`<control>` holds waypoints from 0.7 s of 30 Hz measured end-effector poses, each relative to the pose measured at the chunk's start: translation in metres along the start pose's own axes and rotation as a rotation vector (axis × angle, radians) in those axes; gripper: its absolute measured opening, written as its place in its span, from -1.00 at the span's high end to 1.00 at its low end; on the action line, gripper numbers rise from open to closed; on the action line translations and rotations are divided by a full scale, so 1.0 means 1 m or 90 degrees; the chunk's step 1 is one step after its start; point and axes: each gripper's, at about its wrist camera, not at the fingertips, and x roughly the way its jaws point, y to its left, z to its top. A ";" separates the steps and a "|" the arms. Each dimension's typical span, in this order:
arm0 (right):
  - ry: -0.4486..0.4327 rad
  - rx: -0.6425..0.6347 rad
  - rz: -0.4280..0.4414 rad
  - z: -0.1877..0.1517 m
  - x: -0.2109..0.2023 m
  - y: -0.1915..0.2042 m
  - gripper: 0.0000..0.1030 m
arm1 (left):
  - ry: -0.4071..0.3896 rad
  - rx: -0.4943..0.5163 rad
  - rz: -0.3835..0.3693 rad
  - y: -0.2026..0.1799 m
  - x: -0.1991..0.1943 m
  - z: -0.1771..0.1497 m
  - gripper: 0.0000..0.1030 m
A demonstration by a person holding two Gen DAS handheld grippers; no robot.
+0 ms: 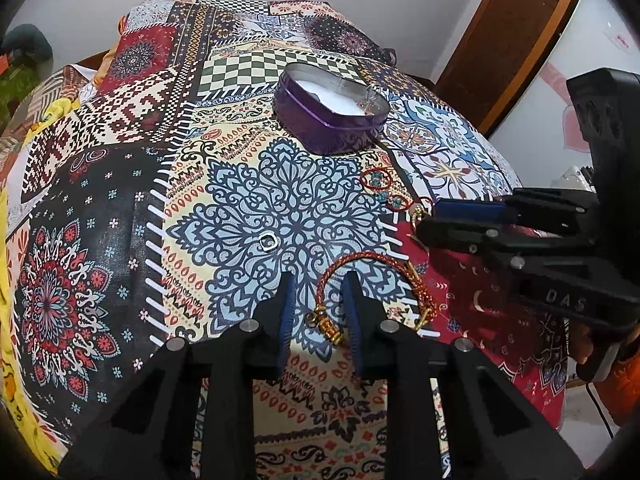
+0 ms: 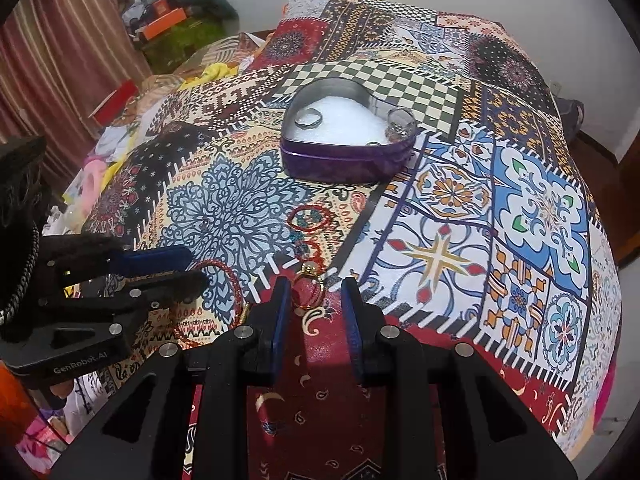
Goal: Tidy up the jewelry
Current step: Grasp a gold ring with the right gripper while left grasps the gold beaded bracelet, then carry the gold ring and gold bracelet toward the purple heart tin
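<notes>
Patchwork bedspread [image 2: 440, 256] w/ purple heart tin [image 2: 344, 160] mid-bed. Left gripper [image 1: 318, 286], jaws apart, straddles braided red-gold bracelet [image 1: 360, 276]; right gripper [image 2: 316, 294], jaws apart, frames gold ring [image 2: 308, 286]. Lower square, close gently, avoid pinching cloth.

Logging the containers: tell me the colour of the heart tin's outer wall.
Purple; the tin shows best in the right wrist view.

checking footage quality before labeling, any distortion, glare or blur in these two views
Left wrist view: strong fisheye bend, dark corners, the bedspread bulging like a dome; the cord bracelet between the open left gripper is sharp. Right wrist view: same bend; the white lining of the heart tin is washed out, and the gold ring is slightly soft.
</notes>
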 end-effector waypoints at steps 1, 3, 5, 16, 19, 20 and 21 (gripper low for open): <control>-0.001 -0.004 0.001 0.000 0.001 0.002 0.55 | -0.001 -0.001 0.001 0.000 0.001 0.000 0.58; 0.001 -0.019 -0.005 0.000 0.004 0.007 0.55 | -0.004 0.000 0.002 -0.001 0.001 0.000 0.65; 0.002 -0.037 -0.021 0.000 0.007 0.011 0.55 | -0.005 -0.001 0.002 -0.001 0.002 0.001 0.83; -0.013 -0.042 -0.033 0.000 0.005 0.009 0.66 | -0.027 -0.014 0.004 0.000 -0.010 0.006 0.95; -0.025 -0.024 -0.027 -0.001 -0.001 0.004 0.66 | -0.040 -0.008 0.008 -0.002 -0.017 0.009 0.95; -0.029 -0.020 -0.026 -0.001 -0.003 0.003 0.66 | -0.045 -0.006 0.011 -0.003 -0.020 0.011 0.95; -0.035 -0.015 -0.026 0.000 -0.006 0.002 0.66 | -0.048 -0.005 0.012 -0.004 -0.021 0.012 0.95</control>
